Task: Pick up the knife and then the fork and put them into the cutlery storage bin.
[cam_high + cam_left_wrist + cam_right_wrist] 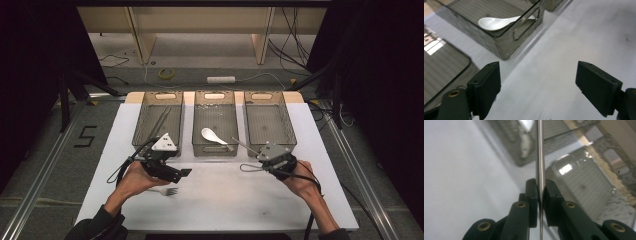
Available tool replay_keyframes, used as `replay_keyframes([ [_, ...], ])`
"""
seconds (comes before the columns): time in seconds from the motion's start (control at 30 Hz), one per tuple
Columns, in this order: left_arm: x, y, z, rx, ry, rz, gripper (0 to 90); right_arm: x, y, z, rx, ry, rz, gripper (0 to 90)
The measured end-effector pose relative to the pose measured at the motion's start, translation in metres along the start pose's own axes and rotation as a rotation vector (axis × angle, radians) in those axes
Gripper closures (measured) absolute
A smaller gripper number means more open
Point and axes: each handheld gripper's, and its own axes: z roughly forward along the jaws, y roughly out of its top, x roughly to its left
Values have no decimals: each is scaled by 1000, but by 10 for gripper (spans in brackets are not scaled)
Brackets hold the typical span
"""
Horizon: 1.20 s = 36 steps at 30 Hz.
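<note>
Between the right gripper's (540, 195) two black jaws we see a thin, straight metal rod (539, 152), smooth and shiny, pinched flat with the pads tight against it on both sides. It runs up from the jaws toward the bins. In the high view the same rod (245, 146) juts from the right gripper (265, 152) up and to the left, its free end near the front corner of the middle bin (215, 150).

The left gripper's (537, 87) jaws stand wide apart with nothing between them; the blocky matte pads (487, 82) frame bare white tabletop (574, 37). A grey three-cornered plate (164, 143) sits on top of this gripper in the high view, and a black cable loops from it.

Just below the left hand (134, 177), a metal fork (167, 191) lies flat on the table, tines to the right.

Farther out, three clear, smoky plastic bins stand side by side, rectangular with rounded corners and slot handles at their far ends. The middle one holds a glossy white spoon (212, 135) with a deep oval bowl. The left bin (145, 112) holds long thin sticks (161, 122), probably chopsticks. The right bin (285, 117) has a ribbed floor, and the right gripper sits by its front edge.
</note>
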Motion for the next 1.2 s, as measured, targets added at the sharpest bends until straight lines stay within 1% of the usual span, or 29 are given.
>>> replay_keyframes([
  [0.03,2,-5,-1,-10,3,-14,198,-6,1,1,3,-12,24,836],
  [0.07,4,-8,-1,-18,6,-21,193,-15,3,2,4,-16,59,836],
  [0.1,5,-11,-2,-24,13,-29,191,-20,4,3,6,-21,71,836],
  [0.13,7,-14,-2,-32,25,-37,188,-26,6,4,9,-28,93,836],
  [0.23,13,-21,-3,-23,40,-62,175,-46,11,8,21,-44,138,836],
  [0.33,14,-26,-6,-53,49,-82,172,-64,17,16,41,-54,188,836],
  [0.37,14,-28,-7,-71,57,-83,169,-68,18,18,41,-51,198,836],
  [0.4,14,-29,-8,-87,49,-89,169,-72,20,20,38,-48,215,836],
  [0.43,15,-30,-10,-105,43,-99,169,-77,22,23,43,-53,221,836],
  [0.47,15,-30,-11,-115,45,-97,169,-81,24,26,47,-59,227,836],
  [0.6,16,-33,-21,-211,36,-141,169,-93,31,35,56,-57,264,835],
  [0.67,17,-35,-22,-215,43,-153,169,-98,33,41,64,-53,287,835],
  [0.73,16,-36,-22,-217,47,-159,168,-103,35,46,71,-56,297,835],
  [0.77,14,-36,-22,-215,50,-157,167,-105,35,49,74,-52,304,835],
  [0.83,12,-36,-21,-206,50,-140,163,-109,36,53,79,-51,320,835],
  [0.9,11,-36,-19,-201,47,-137,163,-113,37,58,84,-45,343,835],
  [1.03,12,-36,-19,-196,51,-140,162,-118,37,68,109,-49,356,835],
  [1.13,12,-36,-19,-195,53,-141,162,-124,38,74,125,-47,392,835],
  [1.2,12,-36,-19,-193,55,-141,162,-126,39,79,140,-48,393,834],
])
